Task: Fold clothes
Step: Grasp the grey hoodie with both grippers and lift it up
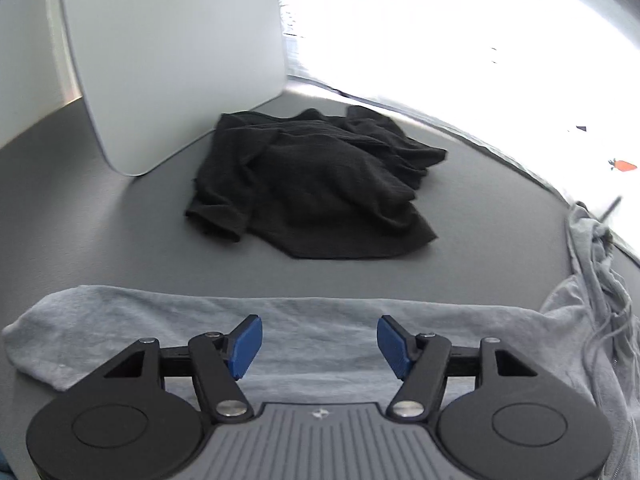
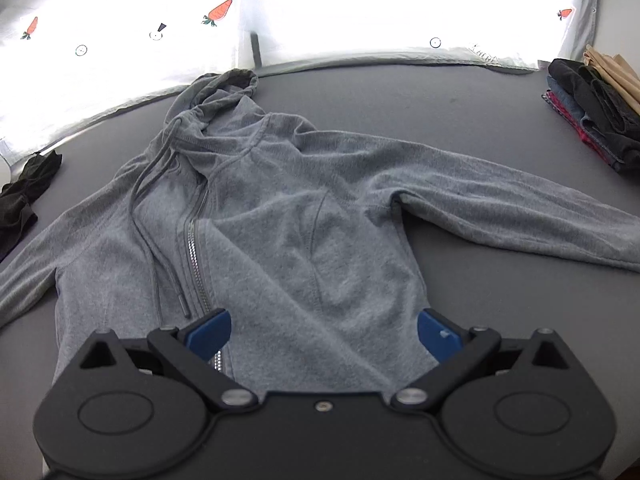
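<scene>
A grey zip hoodie (image 2: pixel 288 220) lies spread face up on the dark grey surface (image 2: pixel 460 120), hood at the far end and both sleeves stretched out sideways. My right gripper (image 2: pixel 324 334) is open, its blue pads over the hoodie's lower body near the zipper (image 2: pixel 193 248). In the left wrist view the hoodie's left sleeve (image 1: pixel 168 316) lies across the front, and my left gripper (image 1: pixel 320 346) is open just above it, holding nothing.
A crumpled black garment (image 1: pixel 316 180) lies further out on the surface, next to a white panel (image 1: pixel 172 52). A stack of folded clothes (image 2: pixel 592 108) sits at the far right edge. A white carrot-print sheet (image 2: pixel 120 28) runs along the back.
</scene>
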### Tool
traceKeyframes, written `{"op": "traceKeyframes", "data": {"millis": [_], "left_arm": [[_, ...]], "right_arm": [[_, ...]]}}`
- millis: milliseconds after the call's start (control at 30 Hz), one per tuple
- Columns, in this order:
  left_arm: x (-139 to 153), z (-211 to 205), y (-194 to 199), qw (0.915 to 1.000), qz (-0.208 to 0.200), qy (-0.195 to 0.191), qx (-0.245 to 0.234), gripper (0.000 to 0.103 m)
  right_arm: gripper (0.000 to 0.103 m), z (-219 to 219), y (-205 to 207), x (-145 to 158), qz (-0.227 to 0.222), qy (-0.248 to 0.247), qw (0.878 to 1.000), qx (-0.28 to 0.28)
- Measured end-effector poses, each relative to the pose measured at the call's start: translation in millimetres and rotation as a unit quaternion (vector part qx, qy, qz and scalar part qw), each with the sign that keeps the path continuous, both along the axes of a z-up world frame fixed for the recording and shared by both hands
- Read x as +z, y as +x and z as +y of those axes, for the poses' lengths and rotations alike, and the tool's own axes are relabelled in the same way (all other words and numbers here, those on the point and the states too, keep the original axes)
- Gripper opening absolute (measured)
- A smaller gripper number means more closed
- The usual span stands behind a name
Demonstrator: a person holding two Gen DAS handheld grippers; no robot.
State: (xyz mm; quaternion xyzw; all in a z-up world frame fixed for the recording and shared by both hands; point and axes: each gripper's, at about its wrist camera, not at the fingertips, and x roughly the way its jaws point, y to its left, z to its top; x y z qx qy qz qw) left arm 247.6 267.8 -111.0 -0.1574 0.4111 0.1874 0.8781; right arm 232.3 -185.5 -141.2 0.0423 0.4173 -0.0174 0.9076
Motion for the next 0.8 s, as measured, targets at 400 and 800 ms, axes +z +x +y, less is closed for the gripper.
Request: {"op": "traceKeyframes", "data": {"millis": [400,800], "left_arm": [[-37.9,-171.2,181.6,0.9588,-0.015,0.008,-0.284,0.065],[-86.3,-233.2,205.7,0.9618,-0.017,0.04,-0.27,0.007]], "right_arm": [[0.048,-19.1,188.3,6.0,-0.047,-0.038,0.992,0.115],[0.005,11.1,248.1,-39.0,-0.074,-0.096,0.967,0.223]]}}
